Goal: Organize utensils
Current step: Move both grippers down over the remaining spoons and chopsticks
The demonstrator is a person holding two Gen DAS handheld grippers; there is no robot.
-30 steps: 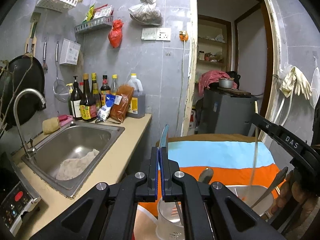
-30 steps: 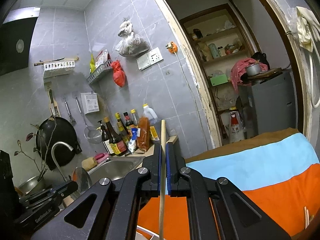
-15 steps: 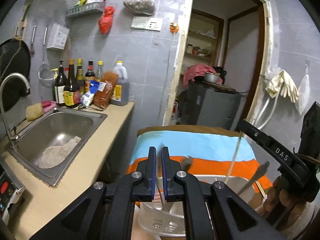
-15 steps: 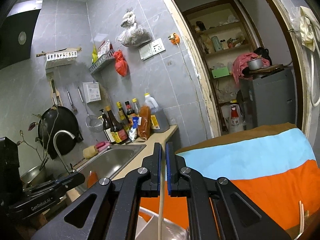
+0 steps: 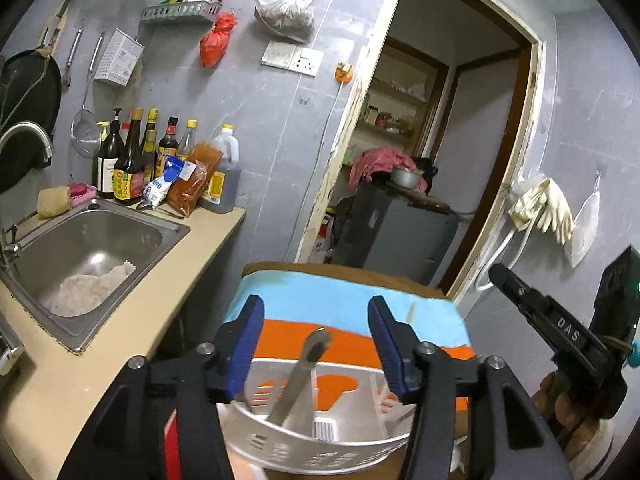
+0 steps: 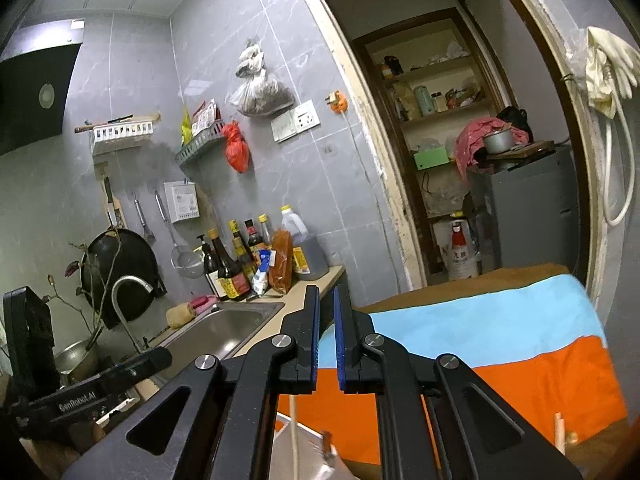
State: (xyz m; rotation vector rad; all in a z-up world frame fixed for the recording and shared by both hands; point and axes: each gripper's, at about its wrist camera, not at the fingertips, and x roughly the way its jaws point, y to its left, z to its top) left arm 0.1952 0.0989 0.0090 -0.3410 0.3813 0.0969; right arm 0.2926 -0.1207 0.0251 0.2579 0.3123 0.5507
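The left gripper [image 5: 316, 338] is opening, its blue pads wide apart with nothing pressed between them; a metal utensil [image 5: 302, 376] stands tilted in the white slotted holder [image 5: 320, 446] just below, on the striped cloth [image 5: 320, 300]. The right gripper [image 6: 326, 338] is nearly clenched, with only a thin gap and nothing visibly pinched; a chopstick [image 6: 295, 436] hangs below it, over the holder's rim. As I judge it, 2 risks stand out: the leaning utensil could tip the light holder, and the right gripper, close above, could knock the chopstick out or snag the rim.
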